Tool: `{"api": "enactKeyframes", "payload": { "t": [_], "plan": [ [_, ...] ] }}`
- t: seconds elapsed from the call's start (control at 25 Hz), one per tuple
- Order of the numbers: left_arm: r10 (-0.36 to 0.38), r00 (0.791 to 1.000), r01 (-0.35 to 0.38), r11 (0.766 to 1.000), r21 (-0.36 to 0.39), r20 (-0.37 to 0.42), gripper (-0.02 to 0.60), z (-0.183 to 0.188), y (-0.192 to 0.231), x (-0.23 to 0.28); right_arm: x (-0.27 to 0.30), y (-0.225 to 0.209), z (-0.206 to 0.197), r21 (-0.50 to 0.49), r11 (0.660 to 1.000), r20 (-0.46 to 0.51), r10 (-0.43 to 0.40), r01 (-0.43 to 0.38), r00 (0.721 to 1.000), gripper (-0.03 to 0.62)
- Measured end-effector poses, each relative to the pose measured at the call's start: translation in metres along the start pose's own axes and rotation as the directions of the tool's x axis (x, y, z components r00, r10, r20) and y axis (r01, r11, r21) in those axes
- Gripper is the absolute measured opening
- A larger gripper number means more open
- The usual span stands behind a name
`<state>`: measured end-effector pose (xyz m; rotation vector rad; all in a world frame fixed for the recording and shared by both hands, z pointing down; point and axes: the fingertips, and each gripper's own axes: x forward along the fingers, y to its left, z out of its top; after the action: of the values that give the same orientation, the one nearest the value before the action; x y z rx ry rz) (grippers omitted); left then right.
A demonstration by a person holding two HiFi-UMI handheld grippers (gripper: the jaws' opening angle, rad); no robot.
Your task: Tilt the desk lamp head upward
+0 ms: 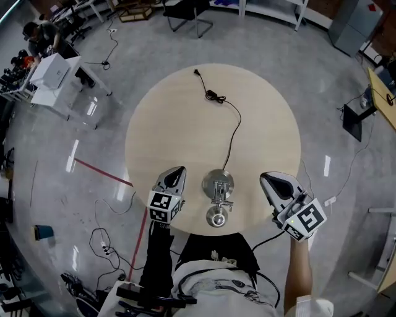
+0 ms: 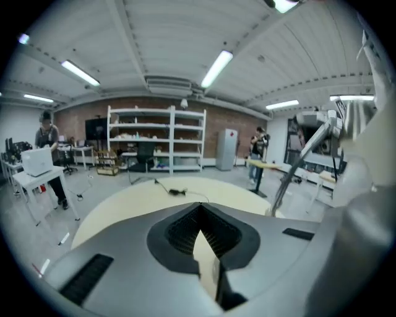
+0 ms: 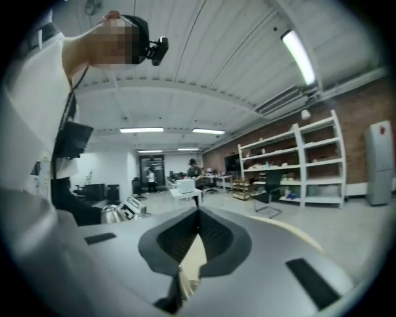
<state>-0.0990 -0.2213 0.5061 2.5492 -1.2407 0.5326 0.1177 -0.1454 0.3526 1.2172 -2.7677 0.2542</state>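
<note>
A chrome desk lamp stands at the near edge of the round wooden table (image 1: 173, 117). Its round base (image 1: 218, 184) is seen from above, with the lamp head (image 1: 216, 217) hanging toward me past the table edge. The black cable (image 1: 232, 133) runs from the base to a plug (image 1: 215, 95) lying far back on the top. My left gripper (image 1: 178, 170) hovers just left of the base, shut and empty. My right gripper (image 1: 267, 178) sits a little farther off on the right, also shut and empty. The left gripper view shows the lamp arm (image 2: 297, 167) at right, and the right gripper view shows the lamp head (image 3: 114, 213) at left.
A white desk (image 1: 52, 77) stands on the floor at far left, and a chair (image 1: 189, 15) beyond the table. A red line (image 1: 102, 173) and loose cables (image 1: 105, 247) cross the floor at left. A black stand (image 1: 354, 121) is at right.
</note>
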Motion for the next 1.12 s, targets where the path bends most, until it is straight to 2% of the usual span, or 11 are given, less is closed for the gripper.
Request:
{"api": "enactKeyframes", "payload": {
  "t": [0.08, 0.16, 0.28, 0.4, 0.48, 0.68, 1.12],
  "plan": [
    [0.048, 0.99, -0.043, 0.998, -0.038, 0.131, 0.002, 0.058, 0.003, -0.029, -0.012, -0.01, 0.018, 0.022, 0.987, 0.026, -0.158, 0.157, 0.987, 0.005],
    [0.086, 0.967, -0.073, 0.995, -0.062, 0.238, 0.002, 0.108, 0.004, -0.054, -0.019, -0.013, 0.039, 0.002, 0.961, 0.065, -0.278, 0.278, 0.958, 0.005],
    [0.093, 0.935, -0.081, 0.995, -0.049, 0.342, 0.003, 0.159, -0.006, -0.083, -0.027, -0.01, 0.059, -0.012, 0.923, 0.106, -0.381, 0.385, 0.918, 0.003],
    [0.086, 0.915, -0.088, 0.996, -0.013, 0.394, 0.002, 0.188, -0.02, -0.099, -0.034, -0.006, 0.073, -0.011, 0.919, 0.137, -0.389, 0.394, 0.911, 0.005],
    [0.082, 0.909, -0.09, 0.996, 0.0, 0.409, 0.002, 0.2, -0.023, -0.099, -0.036, -0.011, 0.083, -0.021, 0.916, 0.159, -0.392, 0.4, 0.906, 0.005],
    [0.092, 0.911, -0.089, 0.996, -0.026, 0.402, 0.002, 0.207, -0.022, -0.099, -0.034, -0.016, 0.099, -0.012, 0.914, 0.183, -0.396, 0.405, 0.9, 0.003],
    [0.08, 0.908, -0.088, 0.996, 0.0, 0.41, 0.002, 0.213, -0.025, -0.098, -0.023, -0.008, 0.108, -0.026, 0.93, 0.207, -0.353, 0.366, 0.912, 0.003]
  ]
}}
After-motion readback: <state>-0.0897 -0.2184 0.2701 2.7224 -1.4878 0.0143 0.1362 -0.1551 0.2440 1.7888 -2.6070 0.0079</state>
